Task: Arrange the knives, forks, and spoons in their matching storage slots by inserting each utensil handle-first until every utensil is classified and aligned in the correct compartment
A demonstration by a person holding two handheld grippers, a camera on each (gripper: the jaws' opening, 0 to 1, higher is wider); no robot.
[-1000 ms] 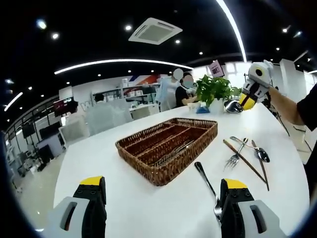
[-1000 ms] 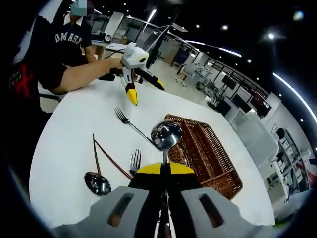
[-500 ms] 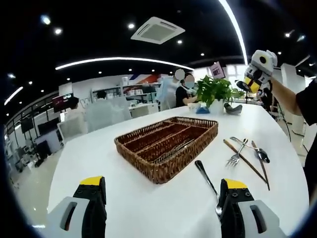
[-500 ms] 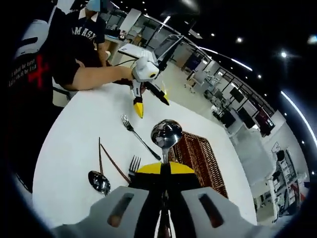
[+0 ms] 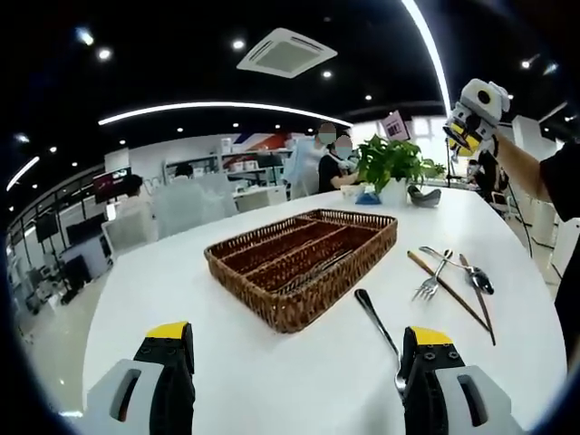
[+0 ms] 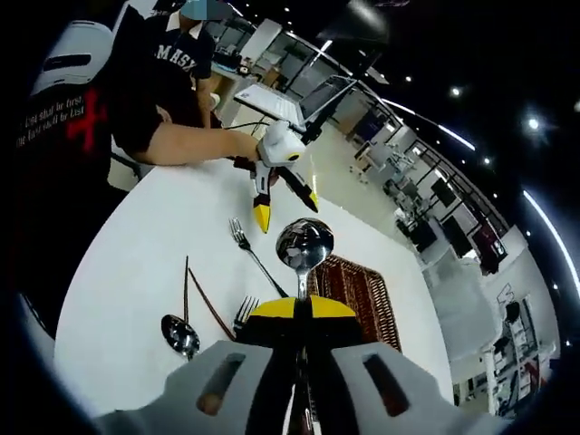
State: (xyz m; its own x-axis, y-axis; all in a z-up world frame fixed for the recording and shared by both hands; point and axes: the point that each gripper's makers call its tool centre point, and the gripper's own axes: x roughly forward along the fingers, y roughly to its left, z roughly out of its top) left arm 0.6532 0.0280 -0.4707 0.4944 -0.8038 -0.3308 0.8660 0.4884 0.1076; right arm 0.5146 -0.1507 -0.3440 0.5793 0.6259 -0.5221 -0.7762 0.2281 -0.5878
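right gripper [image 6: 296, 313] was clamped on a spoon [image 6: 304, 246], bowl up, high above the white table [image 5: 227, 362]. left gripper [image 5: 294, 362] hung with jaws apart over the table, wicker tray [image 5: 304, 263] ahead, a fork [image 5: 379, 328] just beside its right jaw.

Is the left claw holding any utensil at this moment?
No, the left claw is open with nothing between its jaws, above the white table.
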